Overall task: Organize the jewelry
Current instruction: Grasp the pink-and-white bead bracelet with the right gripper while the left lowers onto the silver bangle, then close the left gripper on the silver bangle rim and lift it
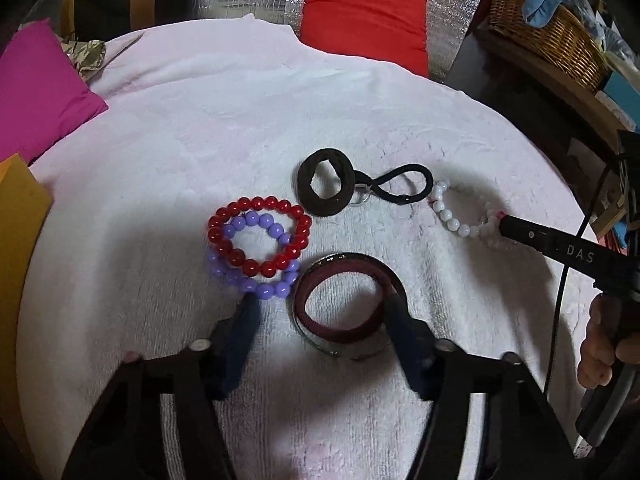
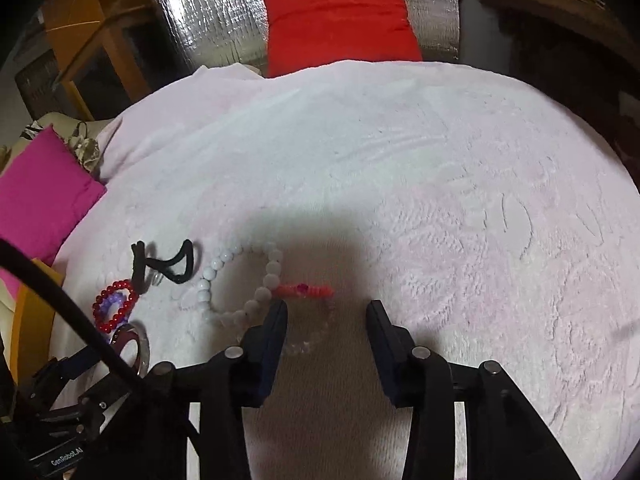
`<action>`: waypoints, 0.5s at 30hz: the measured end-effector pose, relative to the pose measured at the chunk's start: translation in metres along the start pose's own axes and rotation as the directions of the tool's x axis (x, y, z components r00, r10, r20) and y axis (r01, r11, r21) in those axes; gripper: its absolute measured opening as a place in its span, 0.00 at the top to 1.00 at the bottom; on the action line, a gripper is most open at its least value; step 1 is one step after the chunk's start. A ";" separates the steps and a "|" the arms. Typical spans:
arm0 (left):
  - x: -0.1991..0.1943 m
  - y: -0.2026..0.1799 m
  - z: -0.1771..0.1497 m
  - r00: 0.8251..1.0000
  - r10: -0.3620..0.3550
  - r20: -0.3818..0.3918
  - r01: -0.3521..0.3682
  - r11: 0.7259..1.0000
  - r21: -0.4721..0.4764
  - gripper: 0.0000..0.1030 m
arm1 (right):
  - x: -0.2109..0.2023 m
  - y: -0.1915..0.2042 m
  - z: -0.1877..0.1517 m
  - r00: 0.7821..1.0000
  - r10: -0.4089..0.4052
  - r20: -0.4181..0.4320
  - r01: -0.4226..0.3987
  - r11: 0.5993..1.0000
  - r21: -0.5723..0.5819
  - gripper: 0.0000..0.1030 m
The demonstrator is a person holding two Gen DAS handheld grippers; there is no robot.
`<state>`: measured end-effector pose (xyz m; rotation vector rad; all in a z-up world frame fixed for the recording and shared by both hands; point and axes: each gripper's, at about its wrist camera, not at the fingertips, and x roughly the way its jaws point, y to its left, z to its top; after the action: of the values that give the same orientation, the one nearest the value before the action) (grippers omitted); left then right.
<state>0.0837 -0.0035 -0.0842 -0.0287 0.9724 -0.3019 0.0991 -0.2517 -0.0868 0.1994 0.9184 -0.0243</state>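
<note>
On the white towel [image 1: 200, 120] lie a red bead bracelet [image 1: 258, 203] stacked on a purple one [image 1: 264, 291], and a maroon and silver bangle [image 1: 336, 334]. My left gripper [image 1: 320, 308] is open low over the bangle. Its right finger rests at the bangle's right rim and its left finger touches the purple beads. A white bead bracelet [image 2: 204, 284] with a red knot [image 2: 304, 290] lies under my right gripper [image 2: 327, 308]. That gripper is open, with the bracelet's pale lower beads between its fingers. Its tip [image 1: 502, 226] also shows at the white bracelet [image 1: 452, 224].
A black scrunchie [image 1: 326, 184], a looped black hair tie [image 1: 400, 188] and a small silver ring [image 1: 360, 198] lie behind the bangle. A red cushion [image 1: 364, 20] sits at the back, a magenta one [image 1: 40, 92] left, a wicker basket [image 1: 552, 32] right. A hand [image 1: 600, 344] holds the right gripper.
</note>
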 end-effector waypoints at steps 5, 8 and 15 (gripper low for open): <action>-0.003 0.000 -0.002 1.000 -0.031 -0.001 0.031 1.000 0.001 0.76 | -0.001 -0.002 -0.001 1.000 0.020 0.004 -0.020 1.000 -0.011 0.92; -0.003 0.005 -0.002 0.999 -0.031 -0.014 0.031 0.999 -0.013 0.88 | -0.006 -0.005 -0.004 1.000 0.016 0.007 -0.016 1.000 -0.017 0.92; -0.014 0.004 -0.009 0.999 -0.041 -0.018 0.041 0.999 0.022 0.92 | -0.026 -0.016 -0.009 0.998 0.052 0.022 -0.052 0.998 0.018 0.92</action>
<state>0.0705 0.0049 -0.0787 -0.0259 0.9865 -0.3514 0.0743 -0.2679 -0.0736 0.2402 0.8912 0.0128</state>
